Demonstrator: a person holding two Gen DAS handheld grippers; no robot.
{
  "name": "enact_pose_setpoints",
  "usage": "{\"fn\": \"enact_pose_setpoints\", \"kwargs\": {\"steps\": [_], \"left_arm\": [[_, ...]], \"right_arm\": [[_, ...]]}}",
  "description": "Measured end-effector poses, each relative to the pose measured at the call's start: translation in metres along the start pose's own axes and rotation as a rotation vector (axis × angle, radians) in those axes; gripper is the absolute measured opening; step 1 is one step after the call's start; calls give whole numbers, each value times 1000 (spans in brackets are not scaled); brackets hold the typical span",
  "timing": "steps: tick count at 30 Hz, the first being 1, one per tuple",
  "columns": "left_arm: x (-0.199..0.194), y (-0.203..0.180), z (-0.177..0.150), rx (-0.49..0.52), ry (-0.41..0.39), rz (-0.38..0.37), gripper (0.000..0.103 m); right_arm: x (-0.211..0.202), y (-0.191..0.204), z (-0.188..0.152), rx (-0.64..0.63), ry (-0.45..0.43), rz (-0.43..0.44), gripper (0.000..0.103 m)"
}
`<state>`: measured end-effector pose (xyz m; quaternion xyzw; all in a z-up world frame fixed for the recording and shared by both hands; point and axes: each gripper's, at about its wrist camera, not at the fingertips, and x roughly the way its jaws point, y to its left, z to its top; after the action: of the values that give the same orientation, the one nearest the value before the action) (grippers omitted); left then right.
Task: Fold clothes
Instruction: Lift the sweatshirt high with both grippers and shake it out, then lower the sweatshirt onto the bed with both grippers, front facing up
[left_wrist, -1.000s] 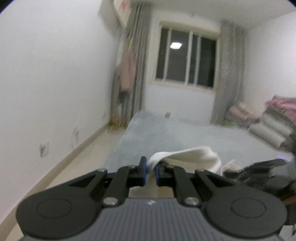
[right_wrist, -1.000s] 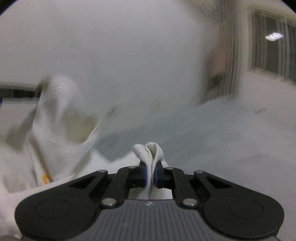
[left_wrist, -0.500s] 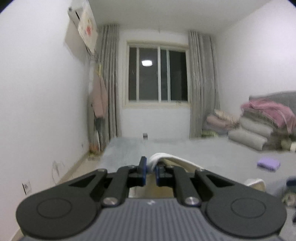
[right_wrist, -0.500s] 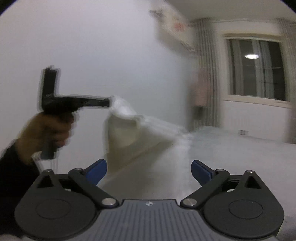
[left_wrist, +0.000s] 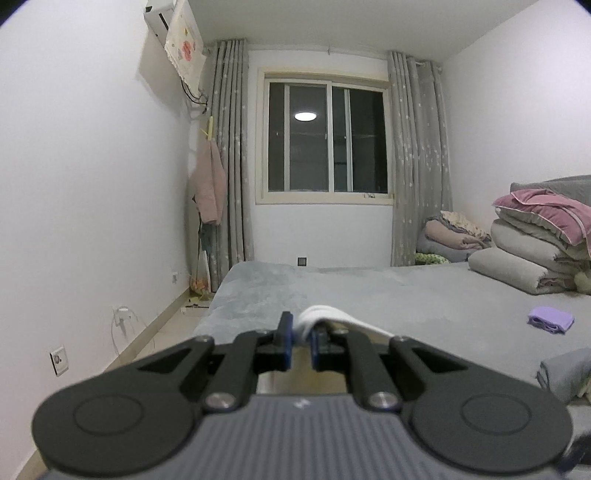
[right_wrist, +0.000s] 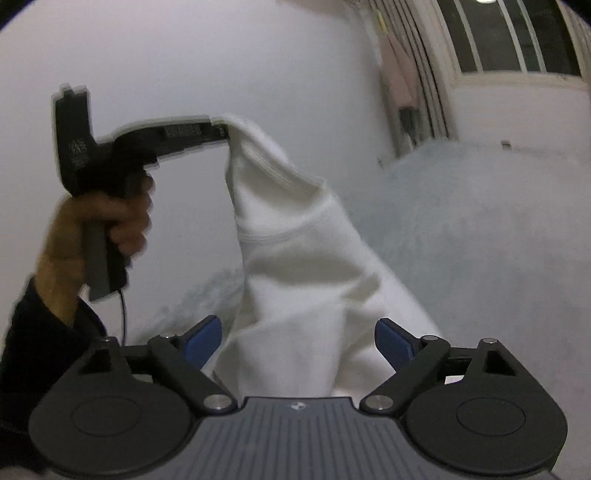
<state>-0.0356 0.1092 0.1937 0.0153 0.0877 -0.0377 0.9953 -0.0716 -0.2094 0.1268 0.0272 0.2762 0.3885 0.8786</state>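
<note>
A white garment (right_wrist: 306, 280) hangs in the air above the grey bed (right_wrist: 480, 229). My left gripper (left_wrist: 302, 332) is shut on its edge; a white fold (left_wrist: 328, 315) shows between and past the blue pads. In the right wrist view the left gripper (right_wrist: 221, 133) holds the cloth up high, with the hand below it. My right gripper (right_wrist: 298, 339) is open and holds nothing; the hanging cloth passes between its spread blue fingertips (right_wrist: 203, 336).
The grey bed (left_wrist: 369, 291) fills the middle. Stacked quilts and pillows (left_wrist: 532, 243) stand at its right. A folded purple cloth (left_wrist: 550, 319) and a grey folded item (left_wrist: 565, 373) lie at the right. A white wall and floor strip (left_wrist: 147, 332) run along the left.
My right gripper let go of the white garment and opened. My left gripper lifted the garment and levelled towards the window; the cloth now hangs from it alone.
</note>
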Motion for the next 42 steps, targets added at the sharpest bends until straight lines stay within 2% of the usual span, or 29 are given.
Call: {"fn": "enact_pose_setpoints", "kwargs": {"steps": [1, 2, 4, 5, 7, 11, 16, 20, 24, 28, 31, 34, 39, 42], "left_arm": [[-1, -1, -1, 5, -3, 1, 8], [-3, -2, -2, 8, -5, 0, 8], [-6, -5, -1, 8, -10, -7, 8], [-8, -6, -1, 7, -14, -5, 8], [-15, -2, -1, 9, -31, 21, 8], [-35, 13, 9, -25, -80, 69, 8], [-66, 22, 49, -53, -182, 59, 8], [-116, 22, 94, -52, -319, 18, 8], [-177, 22, 136, -39, -453, -52, 8], [-200, 12, 171, 21, -493, -70, 8], [-180, -1, 183, 67, -455, -49, 8], [-137, -15, 180, 114, -365, -25, 8], [-6, -27, 124, 153, -98, -25, 8], [83, -34, 84, 160, 42, -36, 8]], "right_arm": [[10, -1, -6, 27, 24, -19, 75], [24, -4, -7, 63, 34, -29, 57], [47, -11, -5, 135, 39, -23, 35], [49, -13, -4, 132, 29, -24, 12], [39, -12, 2, 84, -34, -79, 11], [-11, -9, 19, -24, -204, -177, 11], [-84, 13, 52, -209, -420, -219, 11], [-140, 39, 77, -334, -555, -214, 11], [-173, 79, 92, -414, -688, -189, 10], [-191, 95, 99, -378, -786, -132, 10], [-189, 85, 105, -308, -790, -117, 10], [-172, 60, 107, -234, -727, -132, 10], [-114, -18, 106, -92, -541, -211, 10], [-80, -78, 109, -34, -452, -301, 10]]}}
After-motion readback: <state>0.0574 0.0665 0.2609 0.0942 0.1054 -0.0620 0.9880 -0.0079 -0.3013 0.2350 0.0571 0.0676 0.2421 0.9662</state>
